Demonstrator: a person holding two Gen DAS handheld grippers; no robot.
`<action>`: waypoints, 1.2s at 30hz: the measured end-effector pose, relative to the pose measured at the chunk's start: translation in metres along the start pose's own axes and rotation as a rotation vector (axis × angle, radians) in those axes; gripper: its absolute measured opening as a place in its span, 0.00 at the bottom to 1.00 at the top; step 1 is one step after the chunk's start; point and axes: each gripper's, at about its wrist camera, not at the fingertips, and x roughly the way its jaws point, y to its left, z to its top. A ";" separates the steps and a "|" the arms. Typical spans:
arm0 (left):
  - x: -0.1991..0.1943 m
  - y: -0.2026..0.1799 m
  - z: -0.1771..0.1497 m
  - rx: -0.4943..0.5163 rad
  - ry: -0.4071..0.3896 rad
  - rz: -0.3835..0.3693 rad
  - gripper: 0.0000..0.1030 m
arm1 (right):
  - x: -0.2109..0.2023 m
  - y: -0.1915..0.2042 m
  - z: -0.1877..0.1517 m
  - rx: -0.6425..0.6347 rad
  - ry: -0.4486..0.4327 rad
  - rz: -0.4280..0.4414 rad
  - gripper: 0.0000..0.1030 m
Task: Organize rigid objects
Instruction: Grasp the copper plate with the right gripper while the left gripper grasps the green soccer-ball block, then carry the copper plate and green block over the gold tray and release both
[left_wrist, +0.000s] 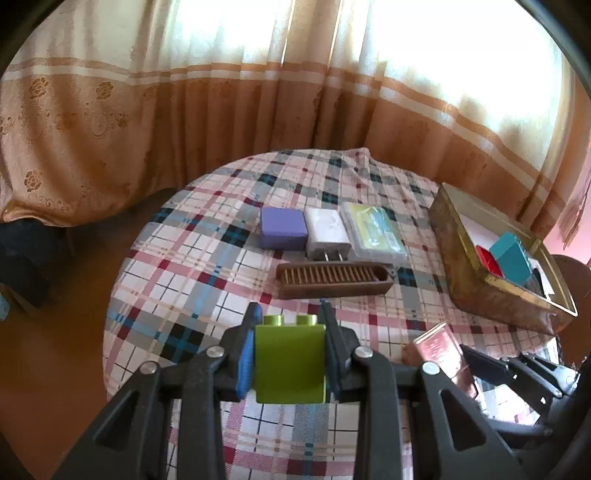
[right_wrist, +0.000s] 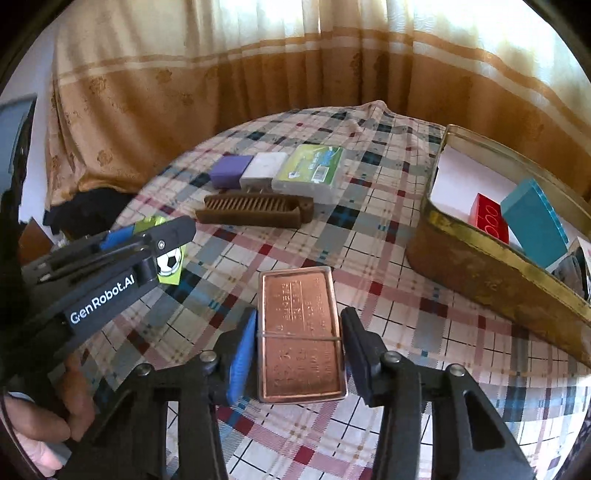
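My left gripper (left_wrist: 290, 314) is shut on a lime green toy brick (left_wrist: 290, 362), studs pointing away, held above the plaid cloth. In the right wrist view the same left gripper (right_wrist: 155, 229) shows at the left, and the green brick (right_wrist: 170, 266) has a football sticker. My right gripper (right_wrist: 300, 314) is shut on a flat copper tin (right_wrist: 301, 332) with a rubber band around it, the pads against its long sides. Seen from the left wrist, the copper tin (left_wrist: 439, 350) sits tilted at the lower right.
A purple block (left_wrist: 282, 227), a white charger (left_wrist: 327, 232) and a clear case (left_wrist: 373, 230) stand in a row behind a brown comb (left_wrist: 332, 280). At the right, a gold box (right_wrist: 480, 269) holds a red brick (right_wrist: 489, 218) and a teal box (right_wrist: 535, 221). Curtains hang behind the round table.
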 end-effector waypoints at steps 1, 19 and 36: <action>-0.001 0.001 0.000 -0.005 -0.006 0.002 0.30 | -0.004 -0.004 -0.001 0.018 -0.020 0.009 0.47; -0.025 0.007 -0.004 -0.034 -0.157 -0.050 0.30 | -0.070 -0.026 -0.013 0.175 -0.379 0.057 0.47; -0.041 -0.005 -0.001 -0.003 -0.226 -0.072 0.30 | -0.072 -0.041 -0.017 0.245 -0.409 0.067 0.47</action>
